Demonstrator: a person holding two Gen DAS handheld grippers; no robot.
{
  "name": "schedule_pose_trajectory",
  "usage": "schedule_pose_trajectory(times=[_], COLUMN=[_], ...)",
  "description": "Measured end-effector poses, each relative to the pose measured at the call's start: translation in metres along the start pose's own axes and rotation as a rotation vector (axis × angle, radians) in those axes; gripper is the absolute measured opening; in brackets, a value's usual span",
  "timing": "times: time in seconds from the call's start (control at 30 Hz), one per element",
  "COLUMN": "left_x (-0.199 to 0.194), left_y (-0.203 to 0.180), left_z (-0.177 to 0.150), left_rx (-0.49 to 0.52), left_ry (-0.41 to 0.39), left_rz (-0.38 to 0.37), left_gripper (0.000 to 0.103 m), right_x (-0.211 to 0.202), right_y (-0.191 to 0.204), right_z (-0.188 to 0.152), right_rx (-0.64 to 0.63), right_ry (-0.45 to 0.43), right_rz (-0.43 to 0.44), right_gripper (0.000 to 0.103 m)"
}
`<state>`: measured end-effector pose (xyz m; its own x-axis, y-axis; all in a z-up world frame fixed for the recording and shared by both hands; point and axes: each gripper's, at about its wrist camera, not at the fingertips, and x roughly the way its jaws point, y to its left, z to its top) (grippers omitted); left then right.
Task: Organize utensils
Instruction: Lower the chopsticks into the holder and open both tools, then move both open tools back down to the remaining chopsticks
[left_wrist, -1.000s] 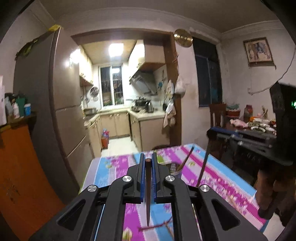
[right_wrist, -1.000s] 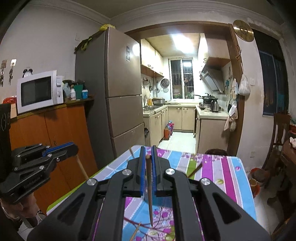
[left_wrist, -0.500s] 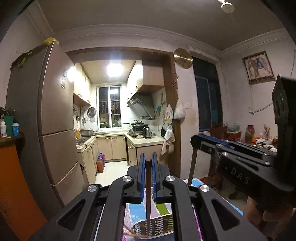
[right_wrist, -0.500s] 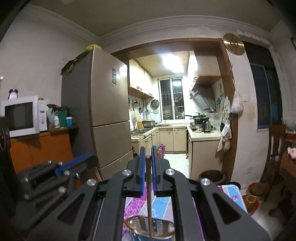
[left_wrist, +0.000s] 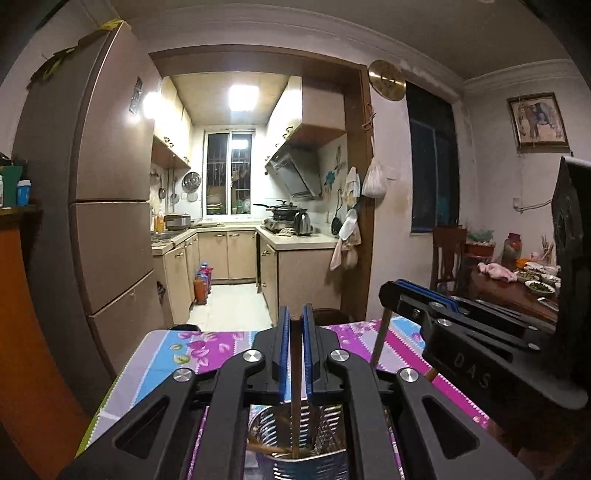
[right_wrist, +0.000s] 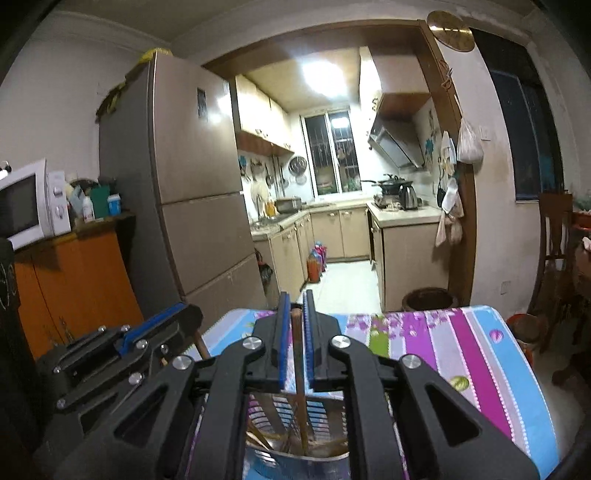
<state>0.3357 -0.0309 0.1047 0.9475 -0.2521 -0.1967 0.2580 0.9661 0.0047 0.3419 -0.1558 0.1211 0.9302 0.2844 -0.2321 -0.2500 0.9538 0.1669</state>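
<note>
Counter with floral striped cloth carries a perforated steel utensil holder at 6 o'clock in both wrist views. Left gripper: jaws clamped on a brown wooden chopstick, tip inside the holder. Right gripper: jaws opening, a second brown chopstick between them, lower end in the holder. Step: dropping chopsticks in. Next, I'd judge: the left lets go too, then both lift straight clear.
</note>
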Motion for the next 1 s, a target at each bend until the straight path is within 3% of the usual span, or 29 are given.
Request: schedule_pose_trajectory(times=[0.1,0.23,0.37,0.43,0.53,0.6,0.73,0.8,0.87,1.0], left_x=[-0.006,-0.03,-0.084,-0.114,-0.166,-0.197,-0.255,-0.277,-0.296,-0.319], left_y=[-0.002,0.0,0.007,0.011,0.022,0.03,0.053,0.063,0.07,0.07], left_z=[0.0,0.011,0.024,0.025,0.019,0.011,-0.021,-0.041,-0.065,-0.119], left_rx=[0.018,0.021,0.031,0.049,0.114,0.167,0.222,0.228,0.23,0.254], left_ry=[-0.014,-0.055,-0.143,-0.177,-0.219,-0.224,-0.172,-0.127,-0.063,0.04], left_rz=[0.007,0.011,0.024,0.038,0.081,0.106,0.183,0.221,0.261,0.303], left_gripper=[0.008,0.008,0.008,0.01,0.025,0.028,0.03,0.039,0.057,0.068], right_x=[-0.013,-0.045,-0.092,-0.125,-0.176,-0.208,-0.262,-0.278,-0.287,-0.292], right_y=[-0.001,-0.01,-0.024,-0.033,-0.046,-0.053,-0.06,-0.062,-0.058,-0.039], right_z=[0.006,0.022,0.033,0.034,0.027,0.018,-0.018,-0.041,-0.064,-0.114], right_rx=[0.007,0.005,-0.025,-0.043,-0.072,-0.088,-0.154,-0.164,-0.17,-0.2], right_ry=[-0.028,-0.082,-0.139,-0.159,-0.174,-0.164,-0.122,-0.08,-0.022,0.065], right_rz=[-0.014,-0.031,-0.066,-0.086,-0.122,-0.144,-0.237,-0.237,-0.224,-0.253], right_gripper=[0.025,0.025,0.025,0.035,0.05,0.06,0.072,0.087,0.096,0.097])
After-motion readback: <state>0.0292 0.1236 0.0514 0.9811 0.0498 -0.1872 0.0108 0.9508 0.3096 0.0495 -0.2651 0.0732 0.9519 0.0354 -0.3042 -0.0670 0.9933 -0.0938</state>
